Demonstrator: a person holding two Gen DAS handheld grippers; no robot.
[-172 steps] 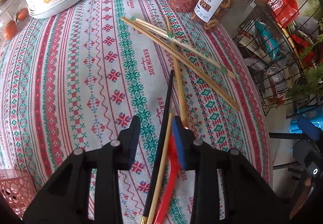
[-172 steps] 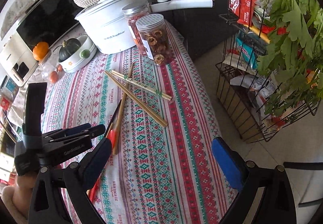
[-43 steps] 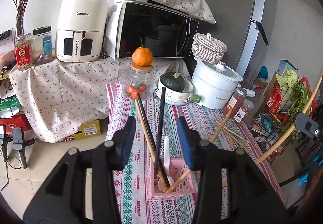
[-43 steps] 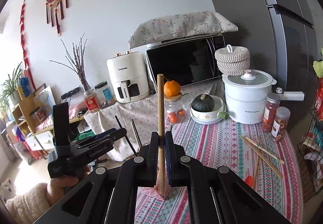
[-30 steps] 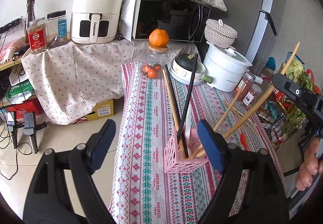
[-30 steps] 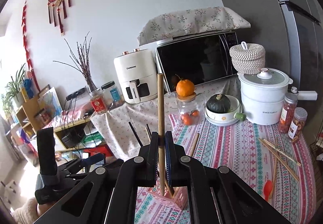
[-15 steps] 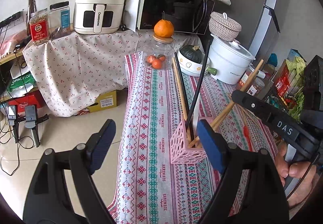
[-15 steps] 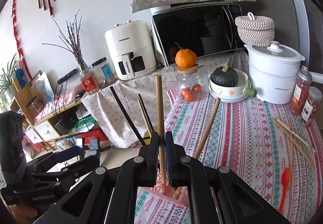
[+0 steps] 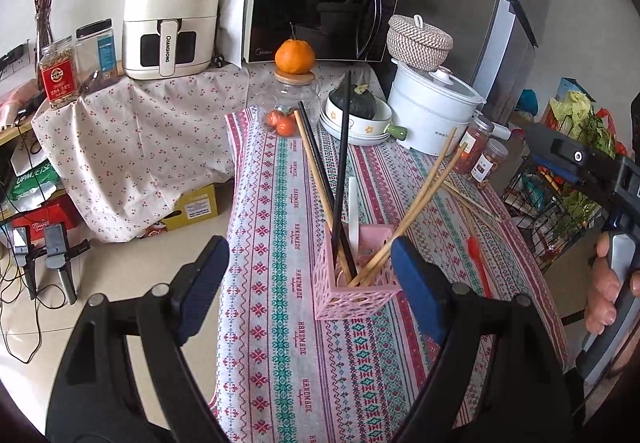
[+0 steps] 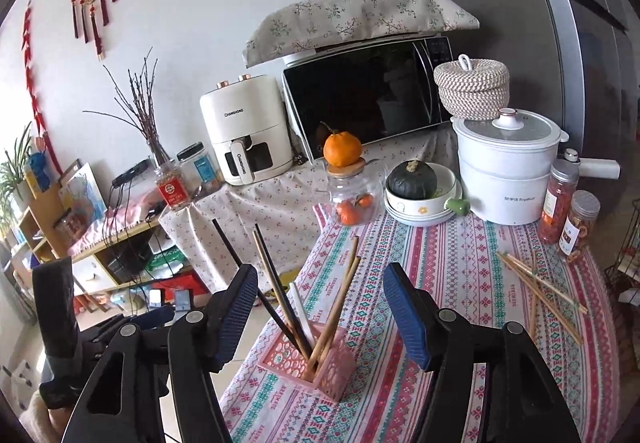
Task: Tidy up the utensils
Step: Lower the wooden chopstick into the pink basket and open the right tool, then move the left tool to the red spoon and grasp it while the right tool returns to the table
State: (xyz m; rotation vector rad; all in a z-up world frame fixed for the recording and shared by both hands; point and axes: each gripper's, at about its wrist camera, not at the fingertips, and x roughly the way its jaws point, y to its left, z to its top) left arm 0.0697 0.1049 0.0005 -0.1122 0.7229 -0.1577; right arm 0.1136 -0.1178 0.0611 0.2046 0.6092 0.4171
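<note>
A pink lattice utensil holder stands on the patterned tablecloth near its front edge. It holds black and wooden chopsticks and a white spoon handle. Several wooden chopsticks and a red spoon lie loose on the cloth. My left gripper is open and empty in front of the holder. My right gripper is open and empty above the holder.
A glass jar with an orange on top, a bowl with a squash, a white pot and two snack jars stand at the table's far end. A wire rack of vegetables is on the right.
My right gripper has opened and let go of the wooden chopstick, which now stands in the pink holder. My left gripper stays open and has backed off slightly.
</note>
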